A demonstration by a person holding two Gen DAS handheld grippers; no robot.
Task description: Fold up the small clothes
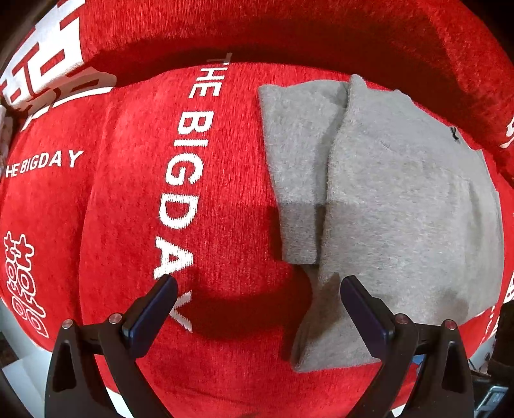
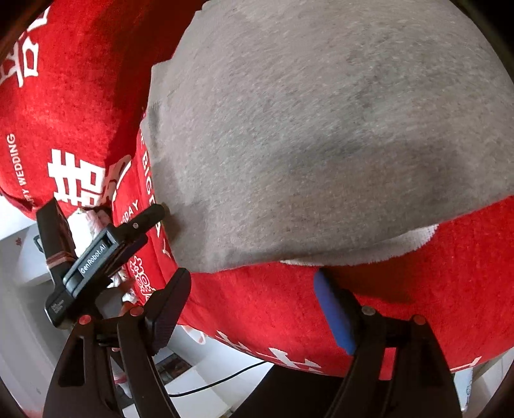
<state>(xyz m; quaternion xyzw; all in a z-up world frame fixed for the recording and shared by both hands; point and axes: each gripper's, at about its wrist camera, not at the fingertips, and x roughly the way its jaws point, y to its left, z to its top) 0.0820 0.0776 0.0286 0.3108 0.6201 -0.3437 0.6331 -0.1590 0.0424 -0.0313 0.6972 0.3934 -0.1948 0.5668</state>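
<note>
A small grey garment point(image 1: 401, 193) lies folded on the red cover point(image 1: 225, 225), with a narrower folded strip point(image 1: 298, 160) along its left side. My left gripper point(image 1: 258, 283) points down at the garment's lower left corner. It is open, and its right finger point(image 1: 363, 308) is over the grey flap. In the right wrist view the same garment point(image 2: 321, 128) fills the top, with a white edge point(image 2: 404, 241) showing under its near hem. My right gripper point(image 2: 252, 275) is open just short of that hem, nothing between its fingers. The left gripper point(image 2: 146, 228) reaches the garment's left edge.
The red cover carries white lettering "THE BIG DAY" point(image 1: 183, 167) and drapes over a raised red back point(image 1: 289, 29) beyond the garment. Past the cover's near edge I see white furniture or floor point(image 2: 19, 257) and a black cable point(image 2: 225, 379).
</note>
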